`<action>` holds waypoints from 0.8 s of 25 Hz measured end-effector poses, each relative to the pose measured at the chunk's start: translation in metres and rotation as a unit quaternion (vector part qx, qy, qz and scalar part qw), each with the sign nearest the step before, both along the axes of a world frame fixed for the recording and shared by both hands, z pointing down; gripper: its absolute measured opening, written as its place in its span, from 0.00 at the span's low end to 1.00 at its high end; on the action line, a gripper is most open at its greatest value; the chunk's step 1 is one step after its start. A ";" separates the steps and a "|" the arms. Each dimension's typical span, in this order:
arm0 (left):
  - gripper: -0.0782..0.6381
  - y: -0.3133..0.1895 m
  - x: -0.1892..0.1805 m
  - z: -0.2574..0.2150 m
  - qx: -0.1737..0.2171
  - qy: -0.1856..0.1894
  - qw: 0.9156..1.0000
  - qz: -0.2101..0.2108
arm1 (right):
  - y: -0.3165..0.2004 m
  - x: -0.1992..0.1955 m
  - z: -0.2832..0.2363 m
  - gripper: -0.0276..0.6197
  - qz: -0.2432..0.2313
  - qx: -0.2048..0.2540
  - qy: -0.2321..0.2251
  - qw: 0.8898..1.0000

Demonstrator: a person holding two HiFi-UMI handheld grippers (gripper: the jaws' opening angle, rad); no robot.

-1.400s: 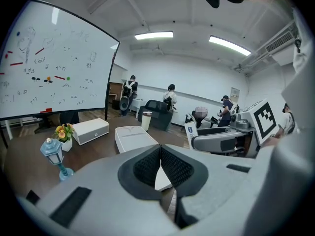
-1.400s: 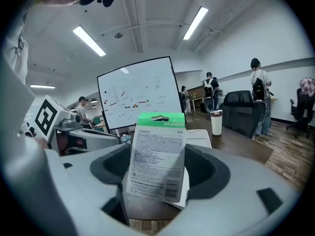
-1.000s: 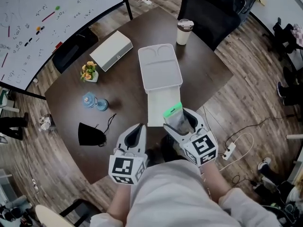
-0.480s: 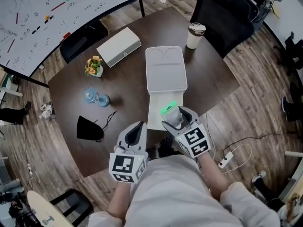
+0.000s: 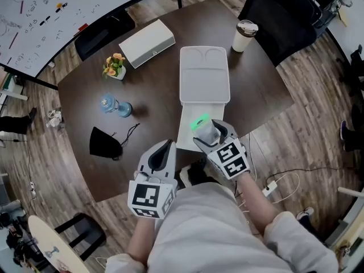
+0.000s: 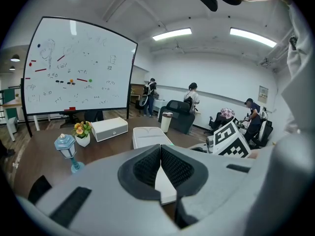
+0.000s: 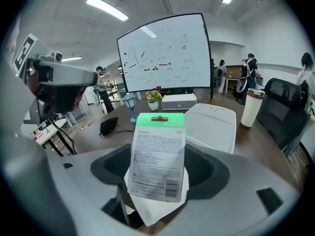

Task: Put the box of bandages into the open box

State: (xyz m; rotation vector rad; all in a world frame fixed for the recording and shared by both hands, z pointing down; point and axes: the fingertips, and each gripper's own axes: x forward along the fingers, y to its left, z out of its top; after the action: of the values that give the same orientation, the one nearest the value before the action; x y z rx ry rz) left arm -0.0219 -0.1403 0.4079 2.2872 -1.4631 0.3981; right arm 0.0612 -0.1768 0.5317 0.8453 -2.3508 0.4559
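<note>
- While I am watching the head view, the right gripper [image 5: 211,132] is clamping the flat green-topped cardboard box of bandages [image 5: 200,122] and holding it over the near end of the white plastic open box [image 5: 185,124]. That box's hinged lid is lying flat on the dark brown table [image 5: 145,90] on the far side. My judgement is that I should be lowering straight down until the pack is sitting inside the walls, and only then parting the jaws. The left gripper [image 5: 161,157] is hanging just beside, at the table's near edge. The bare part of the tray is showing nothing inside. A lidded white paper cup [image 5: 243,36] and a closed white rectangular case [image 5: 147,42] are standing well apart.
- In the left gripper view, its pads are pressing together on nothing.
- In the right gripper view, the pack is standing upright between the pads, printed back facing me, with white tray showing below it.
</note>
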 end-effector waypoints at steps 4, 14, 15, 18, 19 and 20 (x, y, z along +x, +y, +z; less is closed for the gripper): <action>0.12 0.003 -0.011 0.004 -0.004 0.002 1.000 -0.007 | 0.005 -0.006 0.010 0.58 -0.006 -0.009 0.015 1.000; 0.12 0.009 -0.017 0.020 -0.021 0.014 1.000 0.005 | 0.008 -0.016 0.036 0.56 -0.001 -0.022 0.040 0.999; 0.12 0.010 -0.017 0.021 -0.022 0.015 1.000 0.008 | 0.007 -0.018 0.039 0.56 0.000 -0.022 0.043 0.999; 0.12 0.010 -0.017 0.023 -0.024 0.018 0.999 0.013 | 0.005 -0.020 0.047 0.55 0.003 -0.027 0.052 0.998; 0.12 0.010 -0.018 0.023 -0.024 0.019 0.999 0.014 | 0.004 -0.020 0.049 0.55 0.004 -0.030 0.055 0.998; 0.12 0.010 -0.018 0.023 -0.024 0.019 0.999 0.015 | 0.003 -0.020 0.051 0.55 0.004 -0.032 0.059 0.998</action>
State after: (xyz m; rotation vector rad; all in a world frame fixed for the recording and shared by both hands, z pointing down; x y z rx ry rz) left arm -0.0396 -0.1299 0.4310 2.2692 -1.3866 0.3931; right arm 0.0414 -0.1739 0.5832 0.8302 -2.2142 0.4699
